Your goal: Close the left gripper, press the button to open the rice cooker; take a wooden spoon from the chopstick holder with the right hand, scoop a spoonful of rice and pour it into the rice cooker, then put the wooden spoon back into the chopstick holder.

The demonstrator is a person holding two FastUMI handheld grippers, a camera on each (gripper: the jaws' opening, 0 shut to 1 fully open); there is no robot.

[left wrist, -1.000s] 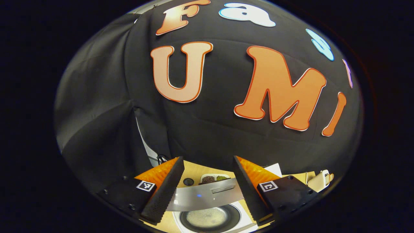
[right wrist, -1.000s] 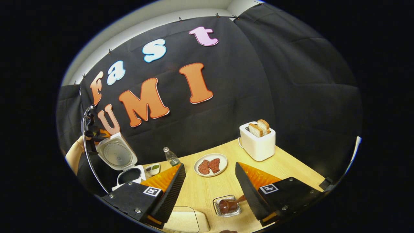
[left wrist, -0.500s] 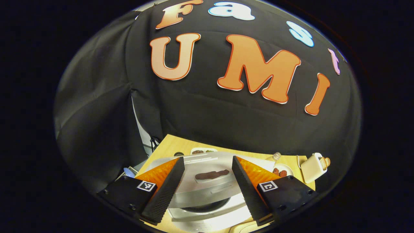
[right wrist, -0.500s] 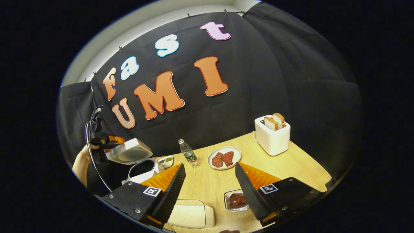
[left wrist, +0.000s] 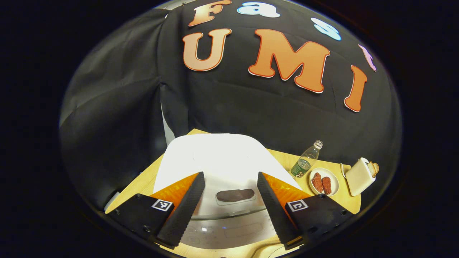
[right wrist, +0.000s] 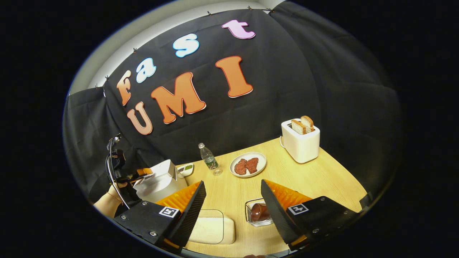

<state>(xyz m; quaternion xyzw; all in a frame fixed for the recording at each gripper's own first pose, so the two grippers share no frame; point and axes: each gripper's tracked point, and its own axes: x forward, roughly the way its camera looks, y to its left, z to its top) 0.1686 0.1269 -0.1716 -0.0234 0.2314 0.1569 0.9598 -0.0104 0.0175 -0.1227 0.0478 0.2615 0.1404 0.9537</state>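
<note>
- Left gripper (left wrist: 230, 200): fingers spread wide, nothing pinched. It sits just above the rice cooker (left wrist: 222, 161), whose white lid is down; a dark oval button (left wrist: 235, 195) on the lid's near part shows in the gap between the fingers.
- In the right gripper view the same left gripper (right wrist: 138, 175), with the hand (right wrist: 107, 204) holding it, is at the cooker's (right wrist: 161, 181) left side, on top of the lid. Can't tell whether it touches.
- Right gripper (right wrist: 232, 211): fingers spread, holding nothing, hovering over the near part of the wooden table (right wrist: 315, 179).
- Chopstick holder (right wrist: 256, 214): clear container just beside the right gripper's right finger, with the brown wooden spoon (right wrist: 259, 211) in it; only the spoon's dark rounded end shows, the rest is behind the finger.
- Rice container (right wrist: 211, 229): pale rectangular box with a clear lid, near edge of the table, partly behind the right gripper's left finger.
- Mid table: plate (right wrist: 248, 165) with two reddish-brown pieces; water bottle (right wrist: 209, 158) upright to its left; small dish (right wrist: 185, 168) between the bottle and the cooker.
- Far right: white toaster (right wrist: 300, 141) with two bread slices (right wrist: 302, 125) sticking up.
- Left gripper view shows bottle (left wrist: 304, 164), plate (left wrist: 322, 181) and toaster (left wrist: 360, 176) in a row right of the cooker.
</note>
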